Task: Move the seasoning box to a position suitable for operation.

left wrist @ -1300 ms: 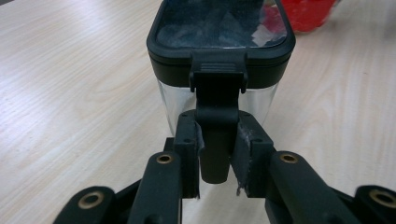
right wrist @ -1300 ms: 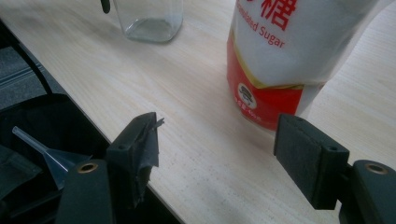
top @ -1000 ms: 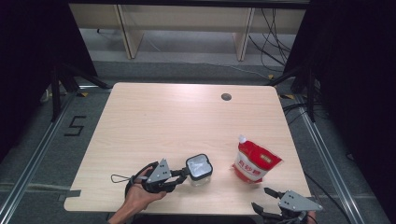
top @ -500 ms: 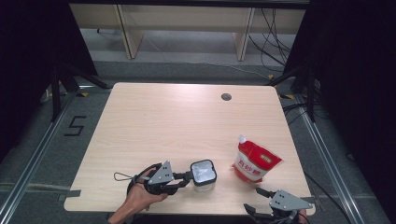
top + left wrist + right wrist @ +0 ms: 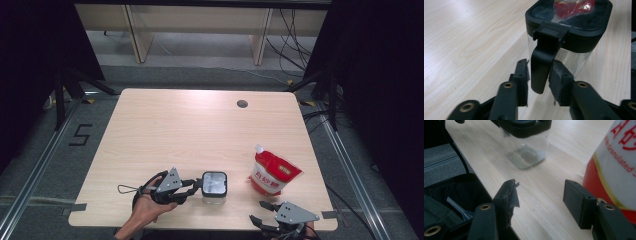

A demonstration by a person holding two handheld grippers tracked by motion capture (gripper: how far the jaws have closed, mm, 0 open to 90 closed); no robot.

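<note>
A clear square container (image 5: 215, 184) with a black lid stands near the table's front edge. Its black latch (image 5: 544, 57) hangs down between the jaws of my left gripper (image 5: 539, 77), which have just been opening; a narrow gap shows beside one pad. From above, my left gripper (image 5: 197, 186) sits right against the container's left side. A red-and-white pouch (image 5: 272, 172) stands to its right. My right gripper (image 5: 257, 211) is at the front edge below the pouch. Nothing lies between its open jaws (image 5: 540, 195), which have just been closing, with the pouch (image 5: 616, 165) to their right.
The light wooden table (image 5: 200, 130) has a dark round hole (image 5: 242, 104) near its far edge. The table's front edge runs just under my right gripper, with dark floor and a black bag beyond it. Metal rails flank the table.
My right gripper has slid left along the front edge, and its jaws stand narrower. My left gripper has stayed at the container.
</note>
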